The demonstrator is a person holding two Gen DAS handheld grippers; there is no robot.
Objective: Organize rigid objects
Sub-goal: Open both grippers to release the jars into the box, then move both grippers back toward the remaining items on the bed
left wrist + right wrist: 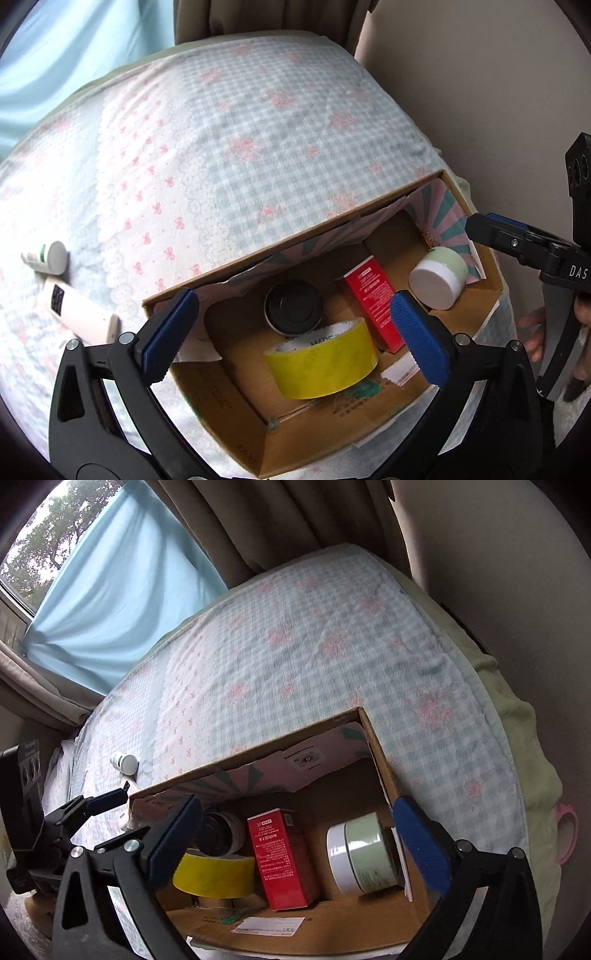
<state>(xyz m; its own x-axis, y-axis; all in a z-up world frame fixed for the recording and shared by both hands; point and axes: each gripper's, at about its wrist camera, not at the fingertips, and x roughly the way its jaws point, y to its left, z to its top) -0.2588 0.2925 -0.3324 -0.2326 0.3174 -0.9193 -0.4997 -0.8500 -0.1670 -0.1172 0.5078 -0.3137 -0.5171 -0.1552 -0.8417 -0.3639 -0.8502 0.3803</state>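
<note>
A bed (258, 155) under a blue-checked, pink-flowered sheet fills the scene, curtains (110, 590) and a window behind it. Left gripper (291, 332) hangs over the cardboard box (236, 417), its blue pads spread wide and holding nothing. Right gripper (295, 834) is spread wide too, empty, poised over the same box from the other side. Down inside: a yellow tape roll (321, 362) on edge, a dark round tin (293, 308) just behind it, a red carton (373, 302) leaning next to them, and a pale green jar (437, 277) with a white lid tipped on its side in the far corner. Out on the sheet, well apart from the box, lie a white tube (79, 314) and, near it, a small white bottle (46, 256).
</note>
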